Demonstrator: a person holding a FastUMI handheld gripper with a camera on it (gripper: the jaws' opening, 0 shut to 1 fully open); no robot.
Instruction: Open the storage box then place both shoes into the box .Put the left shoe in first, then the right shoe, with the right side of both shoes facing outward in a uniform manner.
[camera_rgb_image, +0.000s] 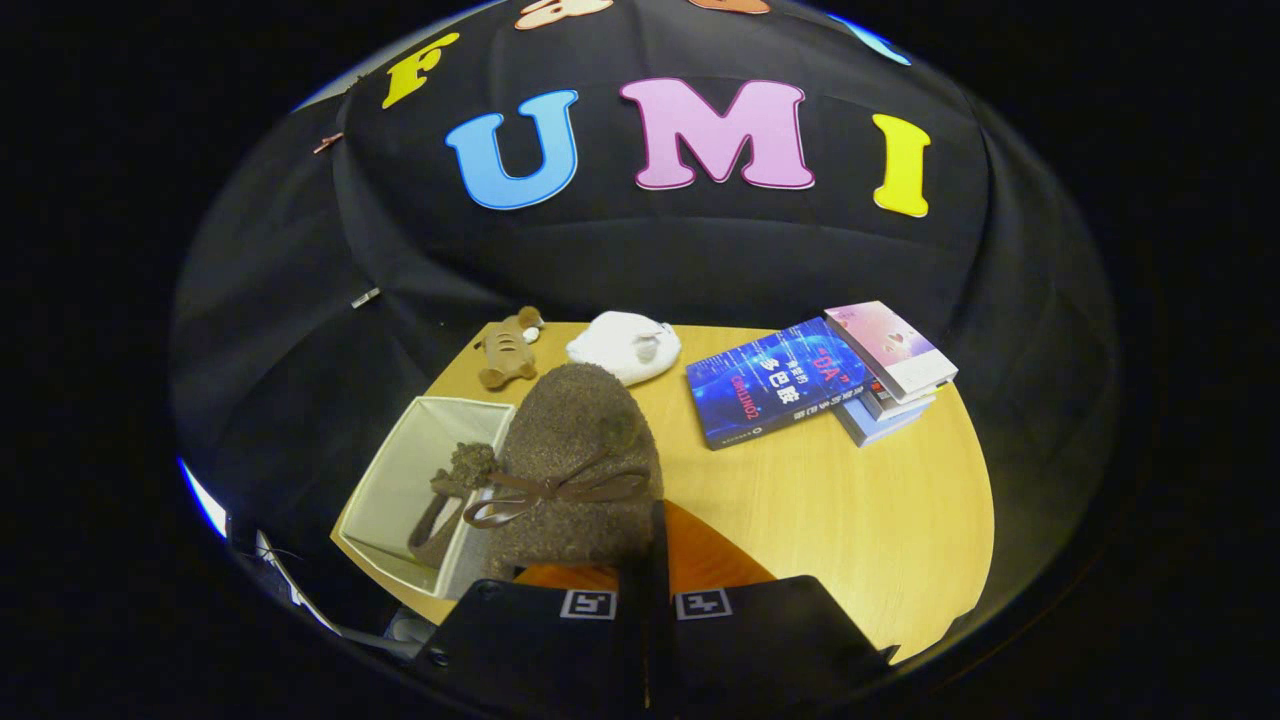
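Gripper (655, 590) at the near table edge, fingers drawn close together w/ only a thin gap btwn them, pinching the back of a brown fuzzy shoe (580, 460) that rises right ahead of them; an orange bit of the shoe's inside shows at the fingers. The shoe has a brown ribbon bow (545, 492) across it and hangs over the right wall of the box (400, 480), toe pointing away. Box is open, pale fabric, sits at the near left corner of the table (860, 500), its left and near walls right by the table edges, so little spare room on that side. Inside the box, against its right wall, lies the other shoe (450, 500), mostly hidden; only a dark fuzzy part and a bit of strap show. Right of the held shoe the wooden top is bare and wide, out to the curved right edge — that's the open room. Farther back on the right: a blue book (775, 385) lying flat, touching a small stack of books (895, 365) w/ a pink one on top, near the far right edge. At the far edge, beyond the shoe, a white plush toy (625, 345); left of it a small brown striped plush toy (508, 348), just beyond the box's far wall.
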